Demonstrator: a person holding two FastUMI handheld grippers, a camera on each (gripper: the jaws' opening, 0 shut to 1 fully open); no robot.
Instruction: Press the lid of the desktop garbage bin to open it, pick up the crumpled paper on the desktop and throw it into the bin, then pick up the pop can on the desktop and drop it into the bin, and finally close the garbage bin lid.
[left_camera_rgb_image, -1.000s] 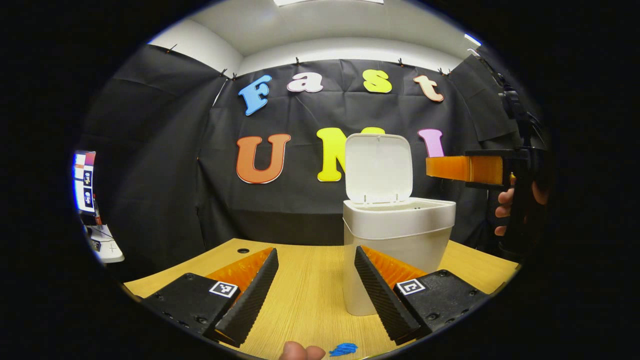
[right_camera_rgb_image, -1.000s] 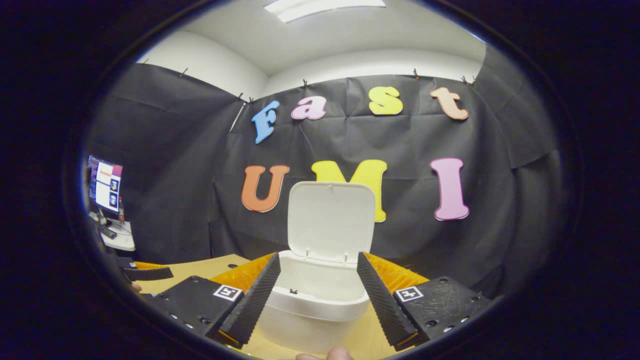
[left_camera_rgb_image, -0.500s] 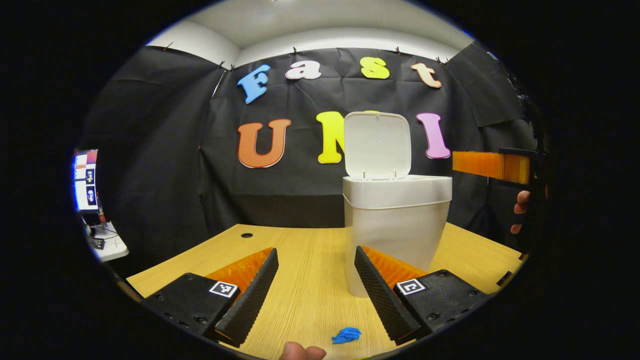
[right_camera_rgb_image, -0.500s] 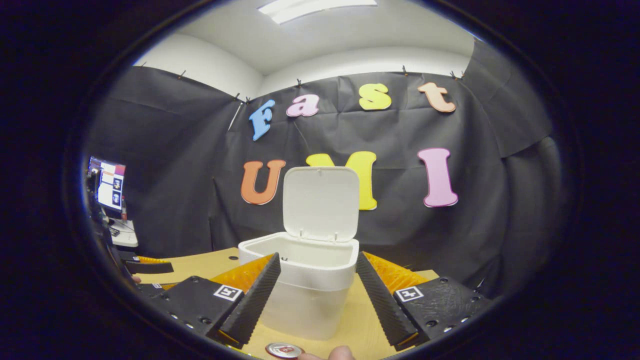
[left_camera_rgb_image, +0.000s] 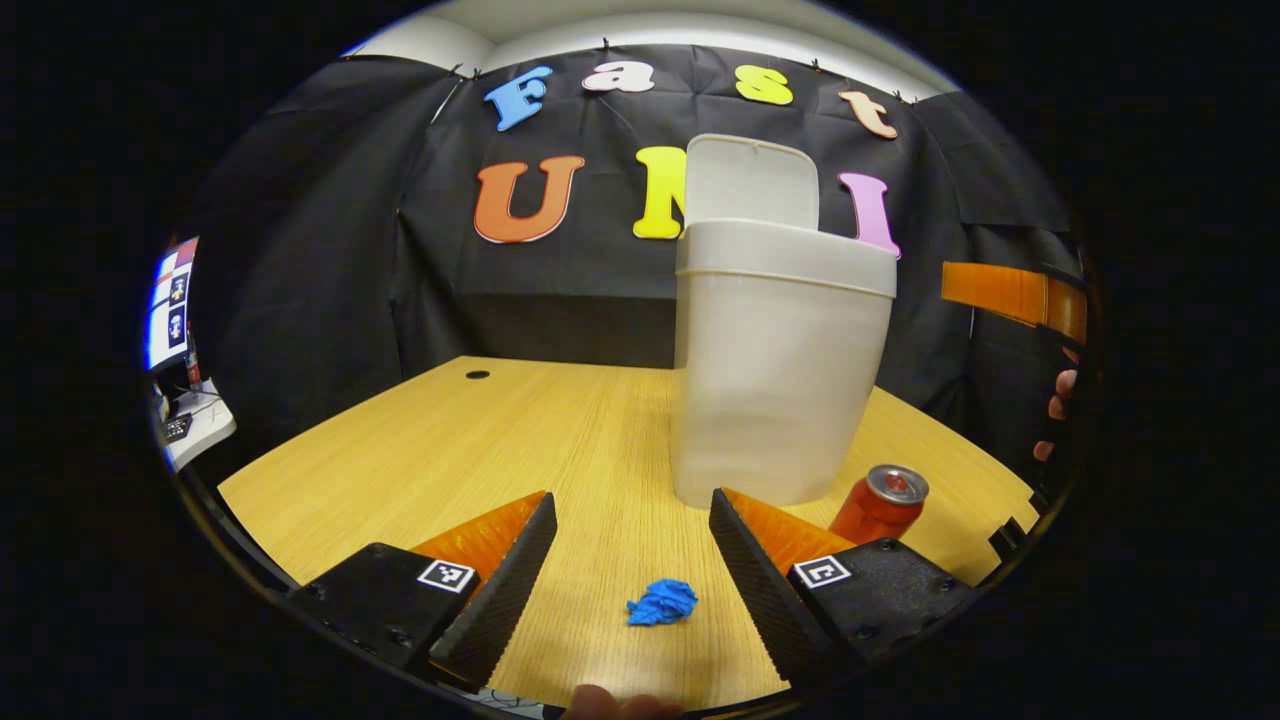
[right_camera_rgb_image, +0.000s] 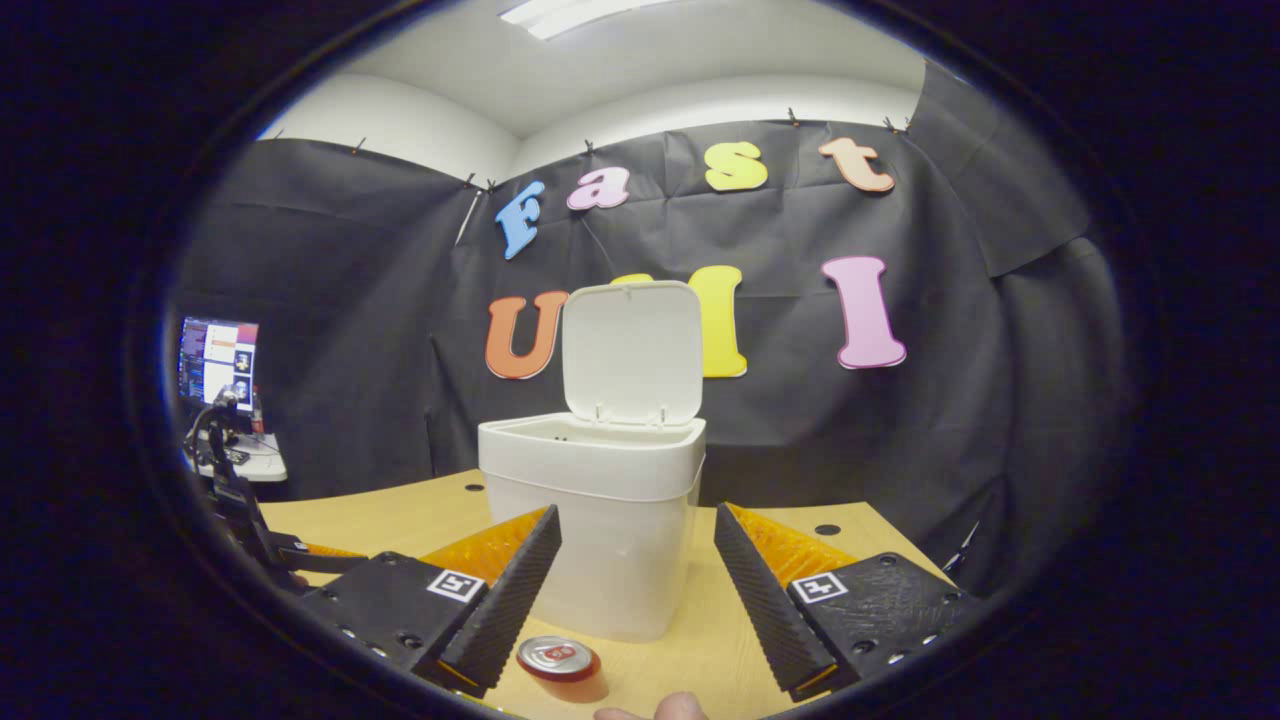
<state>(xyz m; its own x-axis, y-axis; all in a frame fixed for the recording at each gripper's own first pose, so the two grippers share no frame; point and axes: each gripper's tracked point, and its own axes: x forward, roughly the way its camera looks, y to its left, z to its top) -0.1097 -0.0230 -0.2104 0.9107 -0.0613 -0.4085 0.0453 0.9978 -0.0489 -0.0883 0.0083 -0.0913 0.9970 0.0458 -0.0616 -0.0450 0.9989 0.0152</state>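
With the tall white plastic bin (left_camera_rgb_image: 780, 360) standing lid-up, the small crumpled blue paper (left_camera_rgb_image: 661, 603) was seen on the wooden surface (left_camera_rgb_image: 450, 450) in front of the bin, between the wide-open, empty left gripper (left_camera_rgb_image: 632, 570) fingers, nearer than the equally open, empty right gripper (right_camera_rgb_image: 636, 585).

The bin (left_camera_rgb_image: 780, 370) stands tall in the middle of the table (left_camera_rgb_image: 420, 460), its lid (right_camera_rgb_image: 630, 350) raised upright at the back, so the mouth is open from above and from the front. The can (left_camera_rgb_image: 880, 505) stands near the bin's base on one side. The blue paper ball (left_camera_rgb_image: 661, 603) lies on bare wood well in front of the bin, between the spread fingers of the left gripper (left_camera_rgb_image: 632, 570). Bare tabletop stretches to the left of the bin.
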